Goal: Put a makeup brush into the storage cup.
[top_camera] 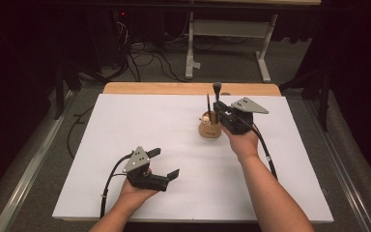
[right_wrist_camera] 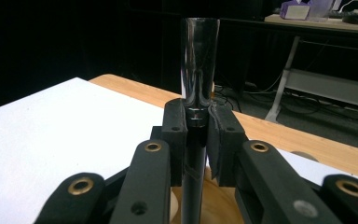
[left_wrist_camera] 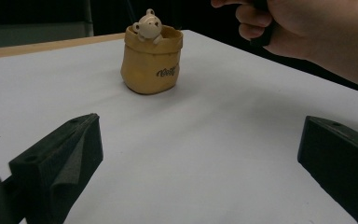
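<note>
A tan sack-shaped holder (top_camera: 209, 127) (left_wrist_camera: 151, 60) with a small white bear figure (left_wrist_camera: 148, 25) on its rim stands on the white sheet, right of centre. A thin dark stick (top_camera: 208, 103) stands in it. My right gripper (top_camera: 218, 106) (right_wrist_camera: 197, 126) hovers just above the holder, shut on an upright black glossy tool (top_camera: 217, 89) (right_wrist_camera: 199, 56) whose flared top rises over the pads. Its lower end runs down toward the holder (right_wrist_camera: 219, 205). My left gripper (top_camera: 164, 163) (left_wrist_camera: 200, 168) rests near the front left, open with nothing between its fingers, pointing at the holder.
The white sheet (top_camera: 125, 130) covers a wooden table whose far edge (top_camera: 188, 88) shows. Beyond it, a white table frame (top_camera: 191, 48) and cables (top_camera: 145, 58) lie on the floor. The person's right hand (left_wrist_camera: 307, 28) hangs over the sheet beside the holder.
</note>
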Demonstrator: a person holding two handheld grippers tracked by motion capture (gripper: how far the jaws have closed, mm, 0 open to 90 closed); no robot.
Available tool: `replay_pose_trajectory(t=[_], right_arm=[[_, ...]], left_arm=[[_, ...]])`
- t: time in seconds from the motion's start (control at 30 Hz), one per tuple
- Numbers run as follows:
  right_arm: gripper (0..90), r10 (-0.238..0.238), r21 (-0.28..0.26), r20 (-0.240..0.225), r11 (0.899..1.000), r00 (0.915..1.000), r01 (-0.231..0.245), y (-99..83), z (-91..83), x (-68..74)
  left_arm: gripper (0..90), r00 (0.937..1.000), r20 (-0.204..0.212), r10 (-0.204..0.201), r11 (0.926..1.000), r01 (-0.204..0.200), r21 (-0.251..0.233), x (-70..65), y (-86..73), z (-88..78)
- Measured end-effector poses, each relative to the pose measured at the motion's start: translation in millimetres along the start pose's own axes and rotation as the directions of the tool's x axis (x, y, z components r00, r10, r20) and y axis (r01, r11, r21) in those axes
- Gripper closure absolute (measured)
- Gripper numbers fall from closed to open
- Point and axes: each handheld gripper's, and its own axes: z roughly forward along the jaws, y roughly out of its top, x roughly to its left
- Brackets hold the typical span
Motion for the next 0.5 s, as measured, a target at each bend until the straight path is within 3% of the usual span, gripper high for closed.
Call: replay_pose_trajectory(t=[0.5], right_arm=[[80.9,0.002,0.005,0.003,1.000,1.0000,-0.002,5.6,9.1,-1.3]], left_arm=[[0.7,1.0000,0.000,-0.002,1.0000,0.002,-0.004,1.0,0.9,-1.4]])
